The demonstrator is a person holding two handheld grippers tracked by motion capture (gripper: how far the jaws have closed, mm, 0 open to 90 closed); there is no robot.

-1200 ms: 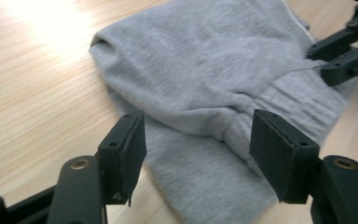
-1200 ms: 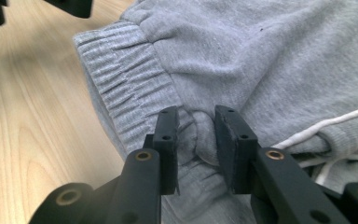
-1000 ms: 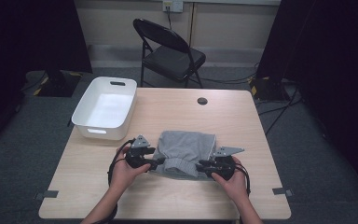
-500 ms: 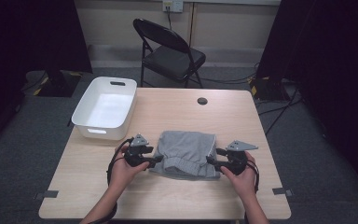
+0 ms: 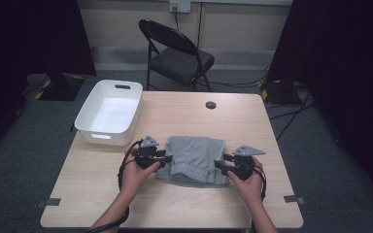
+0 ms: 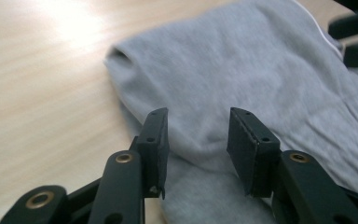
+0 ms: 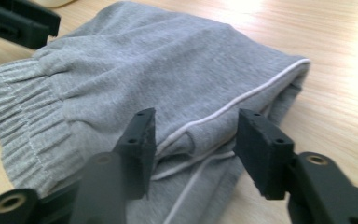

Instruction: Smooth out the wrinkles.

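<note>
A folded grey garment (image 5: pixel 194 158) lies on the wooden table (image 5: pixel 184 208) near its front. My left gripper (image 5: pixel 164 160) is at the garment's left edge, the right gripper (image 5: pixel 222 164) at its right edge. In the left gripper view the jaws (image 6: pixel 198 135) have just been closing and stand apart, with the grey cloth (image 6: pixel 261 70) between and below them. In the right gripper view the jaws (image 7: pixel 193 135) have just been closing too. A fold with white piping (image 7: pixel 242 100) runs between them, and a gap remains beside the right pad (image 7: pixel 261 149). A ribbed band (image 7: pixel 23 116) shows at the left.
A white bin (image 5: pixel 104 138) stands at the table's back left. A small black round thing (image 5: pixel 211 105) lies near the far edge. Behind the table stands a black folding chair (image 5: pixel 179 58). Cables lie on the floor at the right.
The right gripper has shifted a little to the right, out to the garment's right edge. The left gripper has stayed at the left edge.
</note>
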